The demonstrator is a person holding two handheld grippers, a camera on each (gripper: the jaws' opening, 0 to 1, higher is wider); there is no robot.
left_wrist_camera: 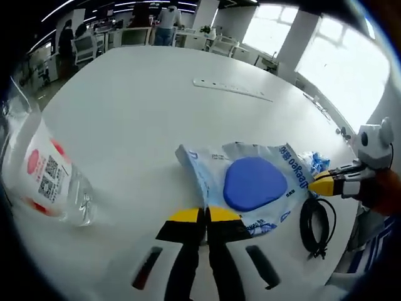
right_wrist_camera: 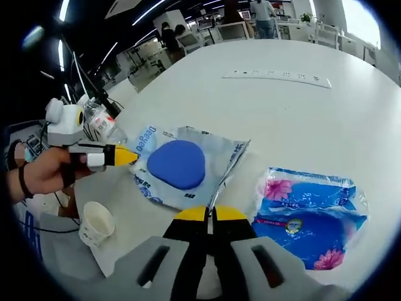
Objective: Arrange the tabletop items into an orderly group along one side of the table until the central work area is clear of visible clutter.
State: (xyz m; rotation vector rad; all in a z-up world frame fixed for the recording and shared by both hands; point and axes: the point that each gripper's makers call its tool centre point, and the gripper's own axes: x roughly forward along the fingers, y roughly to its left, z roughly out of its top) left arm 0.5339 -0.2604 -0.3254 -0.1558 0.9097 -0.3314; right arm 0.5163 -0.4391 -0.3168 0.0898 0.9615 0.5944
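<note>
The task is judged to be partly done. In the left gripper view, a wide stretch of the white table [left_wrist_camera: 156, 100] from 10 to 1 o'clock is seen bare apart from a long flat power strip [left_wrist_camera: 232, 88] at 1 o'clock, while the loose items are gathered near the lower edge. The plastic pouch [left_wrist_camera: 247, 188] with its blue rounded pad is lying flat at 4 o'clock, a clear bottle [left_wrist_camera: 47, 179] with a red-and-white label is lying on its side at 9 o'clock, and a coiled black cable [left_wrist_camera: 316, 226] is placed at 4 o'clock near the edge. In the right gripper view, a blue flowered tissue pack [right_wrist_camera: 310, 216] is seen at 4 o'clock and a small paper cup [right_wrist_camera: 97, 224] at 8 o'clock. These are still scattered, so grouping remains to be done.

The pouch is glossy, crinkled film; the pad inside looks smooth and matte. The tissue pack is soft and wrinkled, the cup ribbed at its rim.

The left gripper [left_wrist_camera: 205, 216] is clenched on the pouch's near edge. The right gripper [right_wrist_camera: 212, 213] is likewise pinched on the pouch's corner.
</note>
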